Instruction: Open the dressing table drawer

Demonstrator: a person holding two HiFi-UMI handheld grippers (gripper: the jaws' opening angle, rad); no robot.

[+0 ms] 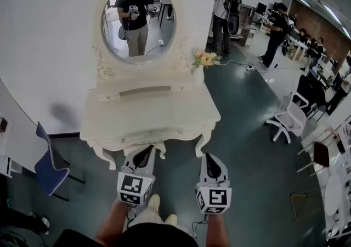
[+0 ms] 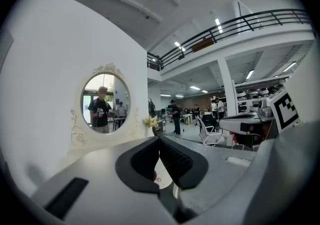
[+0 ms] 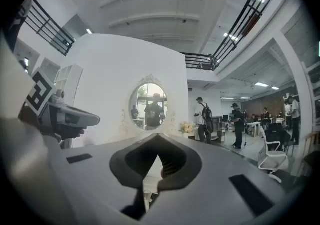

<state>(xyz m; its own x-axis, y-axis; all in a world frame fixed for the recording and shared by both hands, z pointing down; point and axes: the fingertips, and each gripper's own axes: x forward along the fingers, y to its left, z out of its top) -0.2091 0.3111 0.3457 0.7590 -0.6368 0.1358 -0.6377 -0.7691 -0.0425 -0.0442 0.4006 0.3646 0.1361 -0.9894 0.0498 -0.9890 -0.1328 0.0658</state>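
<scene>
A white dressing table (image 1: 148,110) with an oval mirror (image 1: 138,21) stands against the wall right ahead. Its drawer front (image 1: 153,134) runs along the near edge and looks closed. My left gripper (image 1: 147,151) is shut and empty, its tip just short of the drawer front near the middle. My right gripper (image 1: 210,158) is also shut and empty, level, off the table's right front corner. In the left gripper view the jaws (image 2: 159,139) meet at the tips with the mirror (image 2: 104,103) beyond. The right gripper view shows its jaws (image 3: 159,136) closed, facing the mirror (image 3: 150,106).
A vase of flowers (image 1: 204,58) stands on the table's back right corner. A blue chair (image 1: 49,166) is at the left, a white swivel chair (image 1: 288,117) at the right. Several people (image 1: 226,4) stand in the open hall behind on the right.
</scene>
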